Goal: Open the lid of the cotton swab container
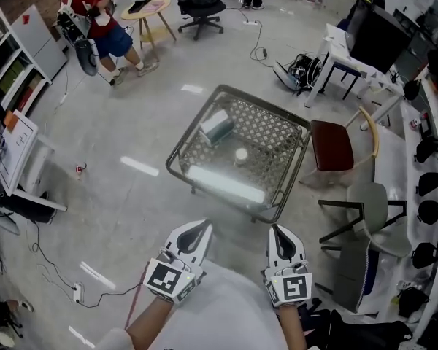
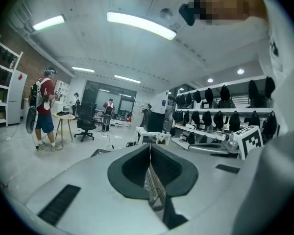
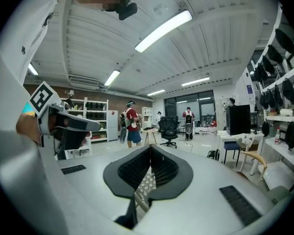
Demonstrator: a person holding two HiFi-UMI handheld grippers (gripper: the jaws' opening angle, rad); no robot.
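Note:
A small round white cotton swab container (image 1: pixel 241 154) stands near the middle of a glass-topped lattice table (image 1: pixel 274 144), some way ahead of both grippers. My left gripper (image 1: pixel 202 229) and right gripper (image 1: pixel 277 232) are held side by side low in the head view, short of the table's near edge. Neither touches anything. In the left gripper view the left gripper (image 2: pixel 149 147) has its dark jaws pressed together with nothing between them. The right gripper (image 3: pixel 150 148) looks the same in the right gripper view, shut and empty. The container does not show in either gripper view.
A pale box (image 1: pixel 217 125) lies on the table's far left part. A wooden chair with a red seat (image 1: pixel 333 146) and a grey chair (image 1: pixel 372 210) stand to the table's right. A person in a red shirt (image 1: pixel 95 13) stands far left. A power strip (image 1: pixel 78 292) lies on the floor.

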